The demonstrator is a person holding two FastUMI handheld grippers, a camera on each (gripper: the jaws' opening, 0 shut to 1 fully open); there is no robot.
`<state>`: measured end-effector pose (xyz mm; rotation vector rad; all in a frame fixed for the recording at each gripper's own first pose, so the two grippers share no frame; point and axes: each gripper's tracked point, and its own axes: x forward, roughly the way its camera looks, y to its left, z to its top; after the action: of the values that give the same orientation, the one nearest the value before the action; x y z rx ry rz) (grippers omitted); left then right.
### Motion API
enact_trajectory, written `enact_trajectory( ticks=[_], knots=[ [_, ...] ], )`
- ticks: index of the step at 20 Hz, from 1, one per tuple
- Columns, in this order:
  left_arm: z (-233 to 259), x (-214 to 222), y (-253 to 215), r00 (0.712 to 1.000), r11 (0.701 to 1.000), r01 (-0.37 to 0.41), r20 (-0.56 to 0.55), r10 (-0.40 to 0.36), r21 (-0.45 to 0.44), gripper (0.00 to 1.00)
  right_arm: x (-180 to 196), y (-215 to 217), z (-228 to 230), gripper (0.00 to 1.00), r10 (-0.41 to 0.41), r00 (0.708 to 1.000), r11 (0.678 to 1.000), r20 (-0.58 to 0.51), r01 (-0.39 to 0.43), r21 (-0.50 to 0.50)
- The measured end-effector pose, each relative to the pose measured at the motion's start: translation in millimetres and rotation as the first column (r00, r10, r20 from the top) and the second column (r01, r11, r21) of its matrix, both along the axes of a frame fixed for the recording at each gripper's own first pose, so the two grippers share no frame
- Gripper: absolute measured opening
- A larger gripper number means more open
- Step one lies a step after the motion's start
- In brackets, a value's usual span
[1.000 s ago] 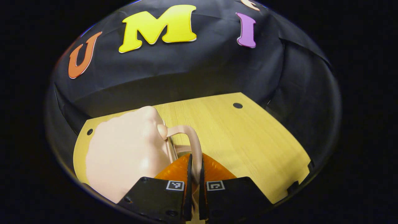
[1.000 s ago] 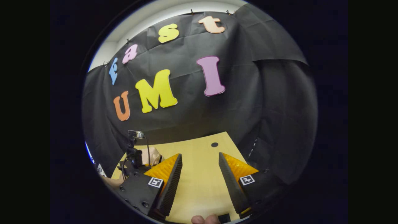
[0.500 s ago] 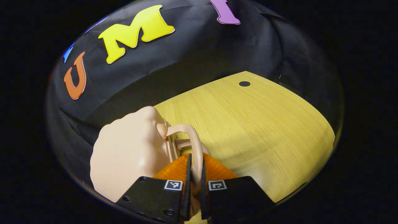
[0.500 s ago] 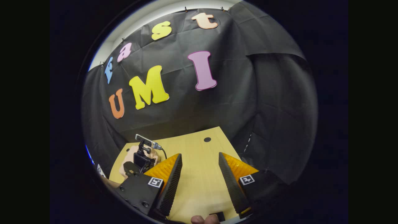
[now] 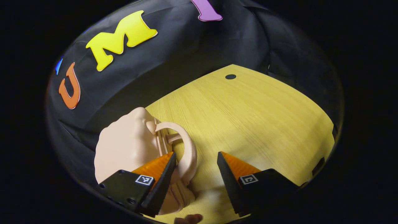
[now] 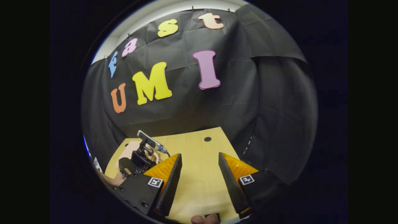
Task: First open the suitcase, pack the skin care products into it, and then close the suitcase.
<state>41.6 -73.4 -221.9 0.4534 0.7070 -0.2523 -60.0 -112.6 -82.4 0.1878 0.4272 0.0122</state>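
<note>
A small pale pink suitcase stands closed at the left of the wooden table, its looped handle pointing toward me. My left gripper is open around the handle's near end; the loop lies against the left finger and well apart from the right one. In the right gripper view my right gripper stands open over bare table with nothing between its fingers. The suitcase shows there at the far left, partly hidden behind the left gripper's body and camera mount. No skin care products are visible.
The table has a small dark hole near its far edge, also visible as hole. Black cloth walls close in behind and on both sides. A fingertip shows at the bottom edge.
My left gripper has opened and let go of the suitcase handle, which it held shut before. The suitcase has settled slightly to the left. The right gripper stays open, barely moved.
</note>
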Motion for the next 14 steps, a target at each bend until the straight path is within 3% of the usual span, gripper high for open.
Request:
enact_trajectory(
  ticks=[1, 2, 4, 5, 7, 9, 10, 14],
  knots=[
    [7, -8, -1, 1.000, 0.999, -0.008, 0.006, 0.008, -0.036, 0.92, 4, 5, 2, 0.71, 0.013, 1.000, 1.000, 0.007, -0.013, -0.002],
    [15, -16, 0, 1.000, 0.998, -0.018, 0.011, 0.018, -0.066, 0.87, 8, 9, 5, 0.71, 0.027, 1.000, 1.000, 0.015, -0.027, -0.008],
    [42, -29, 7, 0.997, 0.991, -0.048, 0.053, 0.055, -0.123, 0.88, 16, 19, 10, 0.71, 0.054, 0.998, 0.998, 0.032, -0.053, -0.029],
    [65, -34, 16, 0.992, 0.984, -0.068, 0.096, 0.085, -0.166, 0.88, 23, 25, 17, 0.66, 0.066, 0.997, 0.997, 0.050, -0.064, -0.050],
    [113, -30, 38, 0.963, 0.966, -0.115, 0.212, 0.165, -0.232, 0.88, 36, 34, 38, 0.71, 0.063, 0.992, 0.995, 0.111, -0.055, -0.079],
    [166, -25, 64, 0.912, 0.937, -0.153, 0.319, 0.256, -0.315, 0.87, 50, 47, 69, 0.66, 0.058, 0.980, 0.994, 0.192, -0.040, -0.097],
    [193, -21, 76, 0.881, 0.923, -0.160, 0.372, 0.294, -0.351, 0.87, 57, 57, 84, 0.71, 0.064, 0.970, 0.993, 0.234, -0.039, -0.108],
    [289, -8, 110, 0.742, 0.894, -0.089, 0.570, 0.354, -0.439, 0.87, 82, 95, 131, 0.71, 0.106, 0.928, 0.989, 0.356, -0.060, -0.137]
  ],
)
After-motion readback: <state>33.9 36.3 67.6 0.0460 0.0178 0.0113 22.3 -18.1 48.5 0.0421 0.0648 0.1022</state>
